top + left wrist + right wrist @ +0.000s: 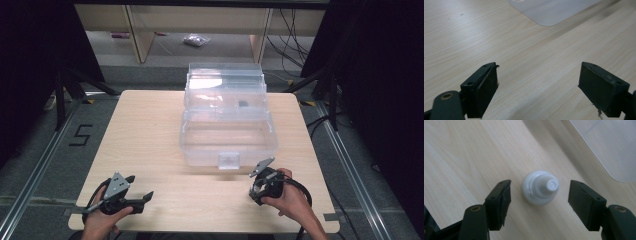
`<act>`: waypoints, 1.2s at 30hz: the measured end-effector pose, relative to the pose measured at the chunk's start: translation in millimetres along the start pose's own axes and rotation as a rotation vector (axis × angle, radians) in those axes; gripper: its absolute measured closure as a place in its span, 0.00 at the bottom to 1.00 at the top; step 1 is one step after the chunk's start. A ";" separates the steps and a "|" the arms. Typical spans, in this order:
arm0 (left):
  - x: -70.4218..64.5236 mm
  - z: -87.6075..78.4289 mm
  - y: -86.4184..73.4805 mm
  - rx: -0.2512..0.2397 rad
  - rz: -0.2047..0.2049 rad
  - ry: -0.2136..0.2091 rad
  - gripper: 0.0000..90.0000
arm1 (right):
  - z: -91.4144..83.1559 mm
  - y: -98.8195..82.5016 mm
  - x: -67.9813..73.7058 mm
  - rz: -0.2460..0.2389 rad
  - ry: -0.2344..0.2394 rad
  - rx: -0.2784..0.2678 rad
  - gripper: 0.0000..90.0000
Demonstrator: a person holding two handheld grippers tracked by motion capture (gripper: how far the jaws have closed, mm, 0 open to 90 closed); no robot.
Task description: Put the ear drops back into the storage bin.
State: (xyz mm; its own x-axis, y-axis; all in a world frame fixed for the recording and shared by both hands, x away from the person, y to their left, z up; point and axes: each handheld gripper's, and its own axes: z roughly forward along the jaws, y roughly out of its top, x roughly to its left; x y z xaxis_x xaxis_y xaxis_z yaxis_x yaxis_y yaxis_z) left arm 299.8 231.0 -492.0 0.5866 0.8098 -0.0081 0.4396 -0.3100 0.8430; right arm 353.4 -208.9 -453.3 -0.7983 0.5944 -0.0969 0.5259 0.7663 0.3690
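Observation:
A small white cone-shaped cap or bottle top (540, 187) stands on the wooden table (461, 157). My right gripper (539, 191) points down over it with one black jaw on each side. A gap shows between each pad and the white piece, so nothing presses on it. In the high view the right gripper (261, 186) is near the table's front right, just in front of the clear plastic box (227, 142). My left gripper (539, 67) is open over bare wood, and in the high view the left gripper (141, 186) lies at the front left.
The clear box stands at the table's middle with its lid (225, 82) raised at the back; a small dark item (243, 104) lies inside. A corner of the box (551, 10) shows ahead of the left jaws. Black stands and cables flank the table (150, 130).

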 end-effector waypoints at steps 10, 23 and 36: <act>0.2 -0.3 0.1 0.003 0.005 0.001 0.17 | 6.1 6.2 -3.1 -0.034 0.013 0.026 0.49; -0.1 0.0 0.1 0.000 0.002 0.001 0.17 | 11.1 10.6 -3.7 -0.027 0.029 0.066 0.56; 0.2 0.0 0.1 0.000 0.000 -0.001 0.17 | 12.4 17.0 -1.4 -0.084 0.029 0.082 0.67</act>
State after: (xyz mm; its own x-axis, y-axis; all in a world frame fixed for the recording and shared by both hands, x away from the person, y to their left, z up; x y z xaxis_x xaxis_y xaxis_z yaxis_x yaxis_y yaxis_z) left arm 300.0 231.1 -491.9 0.5871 0.8095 -0.0082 0.4397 -0.3104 0.8428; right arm 367.0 -193.7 -458.3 -0.8480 0.5211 -0.0970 0.4783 0.8311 0.2837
